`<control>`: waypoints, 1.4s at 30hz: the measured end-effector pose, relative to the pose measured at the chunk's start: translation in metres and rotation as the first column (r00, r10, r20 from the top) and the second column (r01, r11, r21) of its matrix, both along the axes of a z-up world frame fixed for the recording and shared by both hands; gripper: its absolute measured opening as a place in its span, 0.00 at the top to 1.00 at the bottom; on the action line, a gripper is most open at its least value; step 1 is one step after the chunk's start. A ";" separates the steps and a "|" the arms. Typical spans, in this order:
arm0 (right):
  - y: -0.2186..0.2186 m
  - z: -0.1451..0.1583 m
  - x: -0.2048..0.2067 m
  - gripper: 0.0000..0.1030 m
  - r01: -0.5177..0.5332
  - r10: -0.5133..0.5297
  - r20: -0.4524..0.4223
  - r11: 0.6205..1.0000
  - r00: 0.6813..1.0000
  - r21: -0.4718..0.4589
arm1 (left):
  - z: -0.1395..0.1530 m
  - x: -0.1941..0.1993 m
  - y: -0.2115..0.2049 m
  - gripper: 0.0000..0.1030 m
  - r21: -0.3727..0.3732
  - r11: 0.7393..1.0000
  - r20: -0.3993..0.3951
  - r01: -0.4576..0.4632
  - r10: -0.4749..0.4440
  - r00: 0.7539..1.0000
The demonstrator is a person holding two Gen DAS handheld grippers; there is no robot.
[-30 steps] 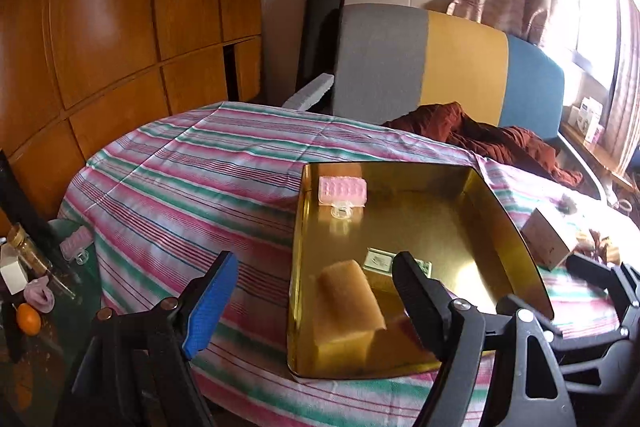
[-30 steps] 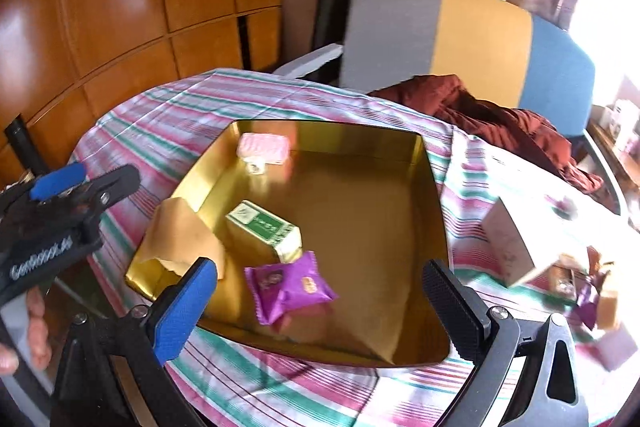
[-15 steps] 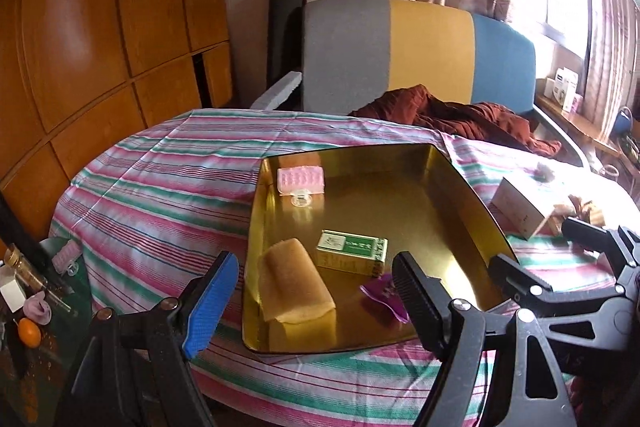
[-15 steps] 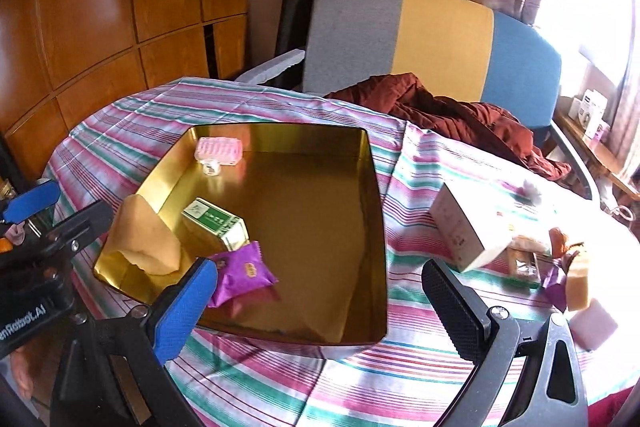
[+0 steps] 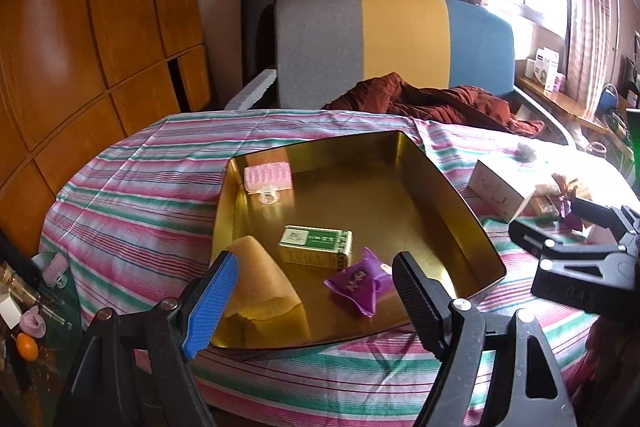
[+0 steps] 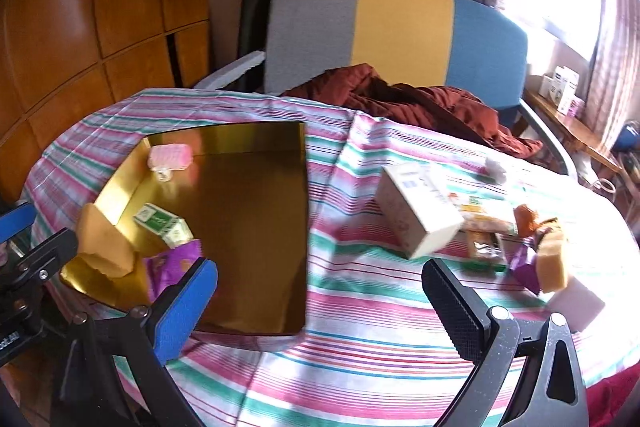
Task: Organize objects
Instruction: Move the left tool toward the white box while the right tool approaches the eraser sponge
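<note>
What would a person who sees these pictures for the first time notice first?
The shiny gold tray on the striped tablecloth catches the eye first; it holds a yellow sponge, a green box, a purple packet and a pink clip. To its right, more small items crowd around a white box. Behind the table stands a grey, yellow and blue chair.

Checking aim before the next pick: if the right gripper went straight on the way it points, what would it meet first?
Probably bare striped tablecloth between the gold tray and the white box; depth is unclear. The right gripper is open, empty.
</note>
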State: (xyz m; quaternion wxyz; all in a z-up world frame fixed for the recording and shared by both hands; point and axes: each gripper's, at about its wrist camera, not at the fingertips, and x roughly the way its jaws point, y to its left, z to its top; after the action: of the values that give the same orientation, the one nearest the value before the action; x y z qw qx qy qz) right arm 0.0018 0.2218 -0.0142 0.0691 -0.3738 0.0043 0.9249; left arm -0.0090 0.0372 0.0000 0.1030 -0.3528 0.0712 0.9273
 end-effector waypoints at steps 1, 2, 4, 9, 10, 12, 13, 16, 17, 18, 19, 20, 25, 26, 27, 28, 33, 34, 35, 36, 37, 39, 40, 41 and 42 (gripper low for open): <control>0.005 0.000 0.000 0.00 0.012 -0.012 0.001 1.000 1.000 0.000 | -0.001 0.000 0.002 0.22 -0.002 1.000 0.003 0.006 -0.006 1.000; 0.012 -0.001 0.001 0.00 0.026 -0.026 0.003 1.000 1.000 0.000 | -0.001 0.000 0.005 0.22 -0.004 1.000 0.004 0.013 -0.012 1.000; 0.023 -0.002 0.003 0.00 0.051 -0.051 0.008 0.999 0.999 0.001 | -0.003 0.001 0.010 0.22 -0.007 1.000 0.011 0.027 -0.027 1.000; 0.060 -0.004 0.007 0.00 0.120 -0.120 0.027 0.993 0.992 0.014 | -0.007 0.001 0.021 0.22 0.009 0.997 0.039 0.080 -0.080 0.996; 0.069 -0.003 0.008 0.00 0.138 -0.139 0.029 0.990 0.990 0.016 | -0.008 0.001 0.023 0.22 0.019 0.996 0.046 0.092 -0.093 0.995; 0.090 -0.002 0.011 0.00 0.179 -0.180 0.032 0.984 0.983 0.019 | -0.009 0.002 0.029 0.22 0.034 0.993 0.055 0.110 -0.112 0.992; 0.102 -0.001 0.013 0.00 0.200 -0.200 0.034 0.980 0.979 0.012 | -0.010 0.002 0.032 0.22 0.033 0.993 0.056 0.117 -0.119 0.991; 0.144 0.002 0.020 0.00 0.284 -0.283 0.042 0.959 0.958 -0.013 | -0.013 0.003 0.044 0.22 0.036 0.988 0.073 0.150 -0.153 0.986; 0.157 0.004 0.024 0.00 0.310 -0.310 0.040 0.951 0.950 -0.011 | -0.015 0.002 0.048 0.22 0.042 0.986 0.085 0.160 -0.164 0.983; 0.170 0.006 0.027 0.00 0.339 -0.339 0.036 0.941 0.940 -0.007 | -0.016 0.001 0.052 0.22 0.046 0.984 0.097 0.169 -0.173 0.980; 0.182 0.007 0.030 0.00 0.366 -0.366 0.032 0.931 0.930 -0.003 | -0.017 0.001 0.056 0.22 0.051 0.982 0.107 0.179 -0.184 0.977; 0.197 0.009 0.033 0.00 0.396 -0.396 0.028 0.918 0.918 -0.001 | -0.019 0.001 0.060 0.22 0.057 0.980 0.118 0.191 -0.197 0.973; 0.258 0.007 0.047 0.00 0.518 -0.518 0.012 0.855 0.855 -0.005 | -0.020 0.005 0.086 0.22 0.060 0.960 0.129 0.273 -0.279 0.952; 0.270 0.004 0.050 0.00 0.546 -0.546 0.012 0.838 0.838 -0.011 | -0.020 0.006 0.092 0.22 0.058 0.956 0.129 0.288 -0.294 0.947; 0.281 0.002 0.055 0.00 0.572 -0.572 0.014 0.820 0.820 -0.026 | -0.020 0.007 0.097 0.22 0.057 0.952 0.128 0.301 -0.306 0.944; 0.291 -0.001 0.060 0.00 0.598 -0.598 0.018 0.800 0.801 -0.053 | -0.020 0.008 0.103 0.22 0.056 0.947 0.128 0.316 -0.321 0.938; 0.326 -0.015 0.076 0.00 0.680 -0.683 0.081 0.696 0.726 -0.233 | -0.021 0.000 0.133 0.22 0.081 0.928 0.161 0.364 -0.372 0.914; 0.327 -0.016 0.077 0.00 0.685 -0.687 0.087 0.688 0.721 -0.241 | -0.020 -0.003 0.139 0.22 0.087 0.926 0.167 0.368 -0.378 0.911; 0.328 -0.017 0.078 0.00 0.683 -0.686 0.093 0.685 0.722 -0.254 | -0.020 -0.007 0.145 0.22 0.097 0.922 0.174 0.374 -0.386 0.906; 0.328 -0.017 0.078 0.00 0.678 -0.681 0.097 0.685 0.726 -0.266 | -0.020 -0.010 0.151 0.22 0.103 0.921 0.178 0.376 -0.389 0.904; 0.328 -0.019 0.077 0.00 0.674 -0.676 0.099 0.688 0.730 -0.270 | -0.020 -0.013 0.157 0.22 0.105 0.920 0.182 0.377 -0.391 0.902; 0.325 -0.019 0.074 0.00 0.663 -0.664 0.102 0.699 0.741 -0.269 | -0.019 -0.021 0.169 0.22 0.109 0.919 0.187 0.379 -0.394 0.900; 0.325 -0.019 0.073 0.00 0.658 -0.658 0.103 0.703 0.746 -0.270 | -0.019 -0.026 0.176 0.22 0.109 0.919 0.191 0.379 -0.394 0.899; 0.324 -0.020 0.072 0.00 0.652 -0.652 0.103 0.708 0.751 -0.271 | -0.020 -0.031 0.182 0.22 0.108 0.920 0.196 0.377 -0.391 0.899; 0.323 -0.019 0.072 0.00 0.647 -0.647 0.103 0.712 0.755 -0.272 | -0.019 -0.037 0.189 0.19 0.109 0.921 0.200 0.373 -0.388 0.900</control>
State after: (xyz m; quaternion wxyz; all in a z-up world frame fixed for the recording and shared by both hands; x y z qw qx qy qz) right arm 0.0735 0.5446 -0.0335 0.3324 -0.3545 0.2708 0.8310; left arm -0.0463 0.2258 -0.0195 0.3013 -0.4275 0.0956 0.8469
